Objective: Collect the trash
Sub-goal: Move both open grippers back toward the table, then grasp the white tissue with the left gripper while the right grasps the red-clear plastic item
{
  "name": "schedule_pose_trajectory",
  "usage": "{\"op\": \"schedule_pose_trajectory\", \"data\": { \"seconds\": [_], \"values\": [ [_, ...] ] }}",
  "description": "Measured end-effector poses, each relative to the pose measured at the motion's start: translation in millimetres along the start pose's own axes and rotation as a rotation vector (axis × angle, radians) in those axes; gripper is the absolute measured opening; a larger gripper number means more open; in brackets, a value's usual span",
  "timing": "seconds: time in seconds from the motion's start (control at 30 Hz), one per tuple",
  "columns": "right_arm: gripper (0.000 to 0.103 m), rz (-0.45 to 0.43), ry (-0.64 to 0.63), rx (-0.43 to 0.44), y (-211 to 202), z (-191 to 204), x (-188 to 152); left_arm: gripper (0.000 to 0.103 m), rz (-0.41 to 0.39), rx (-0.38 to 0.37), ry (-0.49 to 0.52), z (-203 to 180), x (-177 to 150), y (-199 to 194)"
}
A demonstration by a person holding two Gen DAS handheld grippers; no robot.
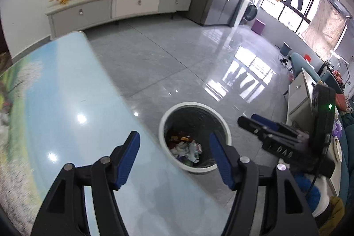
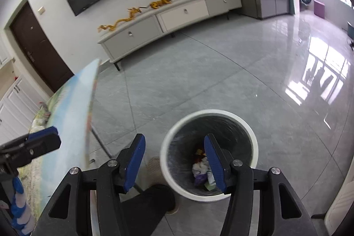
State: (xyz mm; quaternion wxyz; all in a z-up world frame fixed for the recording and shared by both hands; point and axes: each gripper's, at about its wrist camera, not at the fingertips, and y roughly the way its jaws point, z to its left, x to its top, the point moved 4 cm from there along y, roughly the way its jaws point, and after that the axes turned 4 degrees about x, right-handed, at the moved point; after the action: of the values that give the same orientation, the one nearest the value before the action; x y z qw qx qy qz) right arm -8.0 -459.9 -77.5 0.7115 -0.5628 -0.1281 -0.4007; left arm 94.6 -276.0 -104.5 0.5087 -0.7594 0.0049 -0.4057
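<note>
Both of your grippers are empty right now. Your right gripper [image 2: 174, 159] hangs over the near rim of the white waste bin [image 2: 254, 147] with its blue pads spread wide and nothing between them. Your left gripper [image 1: 174, 157] is just as spread, poised above the table's edge beside the same bin [image 1: 163, 125].

The trash [image 2: 202, 171] lies at the bottom of the bin, on the black liner: crumpled wrappers, something white, a purple piece and a yellow-orange packet, seen also from the left wrist [image 1: 185, 147]. So at least several pieces appear to be collected.

What is left is harder to judge. The part of the table [image 1: 66, 92] near its bin-side edge shows only its glossy printed landscape cover. At the far left edge of that view there are blurred shapes that might be more litter or just the print; you cannot tell from here. The floor [image 2: 199, 72] around the bin looks bare of litter. Check that far side of the table before calling it finished.
</note>
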Motion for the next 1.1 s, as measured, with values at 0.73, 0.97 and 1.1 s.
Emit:
{"op": "schedule_pose_trajectory", "data": {
  "seconds": [0.73,0.97,1.1],
  "values": [
    [0.06,0.087,-0.338,0.229,41.9,209.7,3.8,0.064,-0.164,0.299,-0.294,228.1,-46.3,-85.2],
    [0.061,0.122,-0.363,0.298,87.2,252.2,20.2,0.064,-0.156,0.307,-0.27,248.3,-32.2,-55.5],
    [0.062,0.145,-0.368,0.334,117.0,277.1,29.1,0.064,-0.139,0.307,-0.263,258.6,-24.7,-32.9]
  ]
}}
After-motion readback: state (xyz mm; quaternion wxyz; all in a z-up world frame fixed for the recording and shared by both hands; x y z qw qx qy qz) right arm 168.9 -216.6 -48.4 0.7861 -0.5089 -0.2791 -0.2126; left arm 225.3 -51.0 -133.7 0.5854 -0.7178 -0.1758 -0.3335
